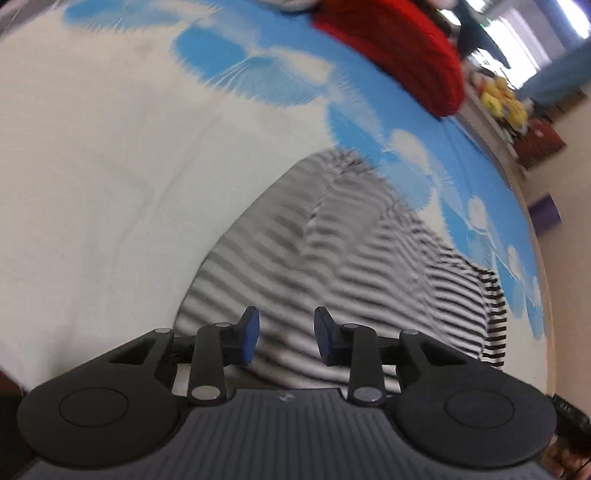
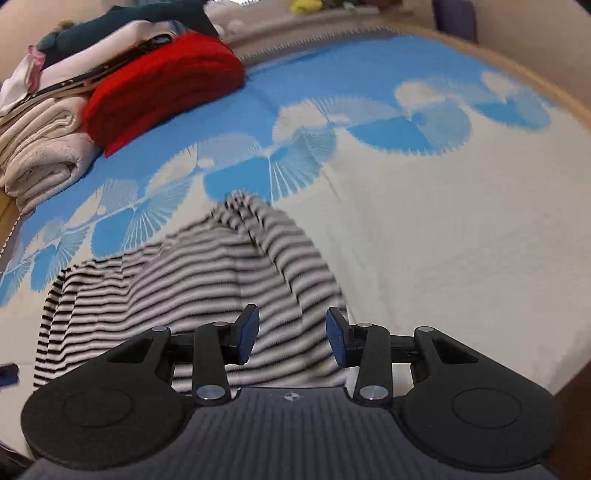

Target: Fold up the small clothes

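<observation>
bright even indoor light, motion blur across striped garment (image 1: 332,258), strong fisheye curving at edges, window (image 1: 517,33) glare

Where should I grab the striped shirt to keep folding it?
Probably the striped shirt is best taken at its flat side hem, nearest the right gripper, coming down from above. The far end is bunched into a peak, giving no clean edge.

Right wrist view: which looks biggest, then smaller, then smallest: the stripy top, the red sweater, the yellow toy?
1. Stripy top, though it lies nearest the camera, which enlarges it.
2. Red sweater, folded farther back.
3. Yellow toy, tiny and cut off at the top edge.
</observation>
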The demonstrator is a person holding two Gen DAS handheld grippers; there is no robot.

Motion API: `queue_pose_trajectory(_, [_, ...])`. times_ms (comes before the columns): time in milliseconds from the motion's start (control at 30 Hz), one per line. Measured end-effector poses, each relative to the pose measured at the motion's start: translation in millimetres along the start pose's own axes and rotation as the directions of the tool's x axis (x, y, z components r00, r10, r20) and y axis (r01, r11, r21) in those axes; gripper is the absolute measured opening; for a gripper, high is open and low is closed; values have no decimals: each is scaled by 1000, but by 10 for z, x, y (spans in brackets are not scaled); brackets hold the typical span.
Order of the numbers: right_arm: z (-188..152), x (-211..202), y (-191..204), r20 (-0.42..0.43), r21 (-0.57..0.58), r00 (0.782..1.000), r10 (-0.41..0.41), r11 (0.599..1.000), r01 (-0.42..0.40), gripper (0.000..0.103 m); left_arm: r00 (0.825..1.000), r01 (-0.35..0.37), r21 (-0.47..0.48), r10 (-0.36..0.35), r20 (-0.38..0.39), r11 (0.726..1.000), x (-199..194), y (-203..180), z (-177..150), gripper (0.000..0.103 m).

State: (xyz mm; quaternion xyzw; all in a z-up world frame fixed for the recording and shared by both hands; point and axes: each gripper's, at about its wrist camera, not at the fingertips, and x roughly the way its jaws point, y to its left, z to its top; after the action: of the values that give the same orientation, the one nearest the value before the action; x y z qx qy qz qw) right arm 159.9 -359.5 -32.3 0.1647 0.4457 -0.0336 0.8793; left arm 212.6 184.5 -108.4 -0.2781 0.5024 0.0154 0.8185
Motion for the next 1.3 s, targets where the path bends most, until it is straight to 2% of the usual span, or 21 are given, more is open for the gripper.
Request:
queue_pose_trajectory(33, [-27,27,-24,-19,9,1000,-4,1000,4,42,1000,-12,-33,11,-23,999,53,92,-54,41])
queue_pose_trajectory(100, [-47,34,-31,-23,9,1000,2,1000,-1,42,997,-35,-136,24,-79,990,150,300,-125,41])
queue_pose_trajectory(200, [-50,43,10,-4,-29,1000,-11,1000,11,42,994,-8,-249,-20,-110,968,206,470,-122,41])
queue_pose_trajectory(300, [-48,69,25,-9,-31,1000,-3,1000,2,42,994,-18,-249,-10,-111,968,262,496,-108,42])
queue_pose_trajectory(500, [-37,80,68,-5,-40,1000,2,999,-3,42,998,-17,-268,2,-57,963,319,533,-84,42])
queue_pose_trajectory(700, [-56,79,80,-5,-50,1000,-11,999,11,42,1000,-23,-243,18,-22,970,394,409,-50,42])
queue_pose_trajectory(733, [-60,81,75,-4,-51,1000,-15,999,15,42,1000,-25,-235,22,-18,972,406,386,-43,40])
queue_pose_trajectory(767, [-62,85,67,-5,-51,1000,-20,999,20,42,1000,-30,-222,27,-16,975,415,362,-39,34])
queue_pose_trajectory(800, [-63,86,56,-5,-49,1000,-25,999,24,42,999,-34,-210,32,-16,977,416,345,-40,25])
queue_pose_trajectory(833, [-63,88,44,-5,-46,1000,-28,999,28,42,999,-34,-201,30,-21,979,418,338,-43,11])
queue_pose_trajectory(1000, [-57,96,1,-5,-30,999,-52,998,52,42,999,-17,-142,23,44,990,240,232,-17,8])
queue_pose_trajectory(1100, [-59,102,12,-4,-25,998,-55,998,55,42,996,2,-138,10,84,990,47,238,-31,8])
queue_pose_trajectory(1300, [-35,133,51,-4,-40,998,-56,998,56,42,992,-70,-204,91,91,976,-158,429,-27,8])
